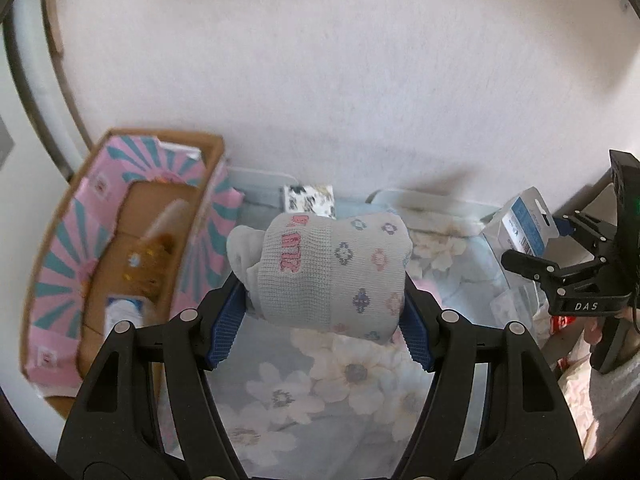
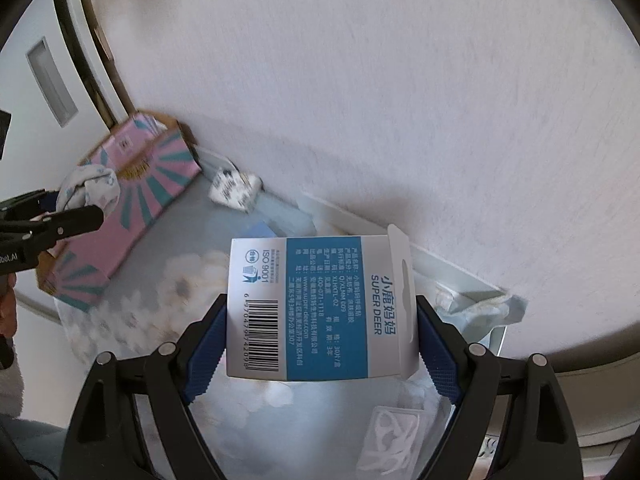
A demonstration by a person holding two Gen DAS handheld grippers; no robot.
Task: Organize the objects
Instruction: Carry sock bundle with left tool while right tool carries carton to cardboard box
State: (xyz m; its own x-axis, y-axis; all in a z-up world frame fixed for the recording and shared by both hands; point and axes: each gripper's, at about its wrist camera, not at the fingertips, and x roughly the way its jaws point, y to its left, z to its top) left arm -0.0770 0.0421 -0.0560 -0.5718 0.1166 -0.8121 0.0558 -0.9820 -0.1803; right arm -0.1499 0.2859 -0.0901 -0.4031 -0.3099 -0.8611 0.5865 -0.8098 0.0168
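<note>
While we are tidying up, both tongs are holding things over the flowery bed.

Left tongs (image 1: 320,312) are squeezing the rolled socks (image 1: 324,268); right tongs (image 2: 320,344) are squeezing the blue box (image 2: 320,308). Next, each needs a home, maybe the pink box (image 1: 80,248).

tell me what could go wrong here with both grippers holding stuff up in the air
1. The left gripper pinches only the lower part of the soft rolled socks; the bundle could squeeze out or unroll.
2. The right gripper clamps the thin-walled blue and white box by its sides; it might crush or tilt out.
3. The pink box already holds items, so a careless drop could land on them.
</note>
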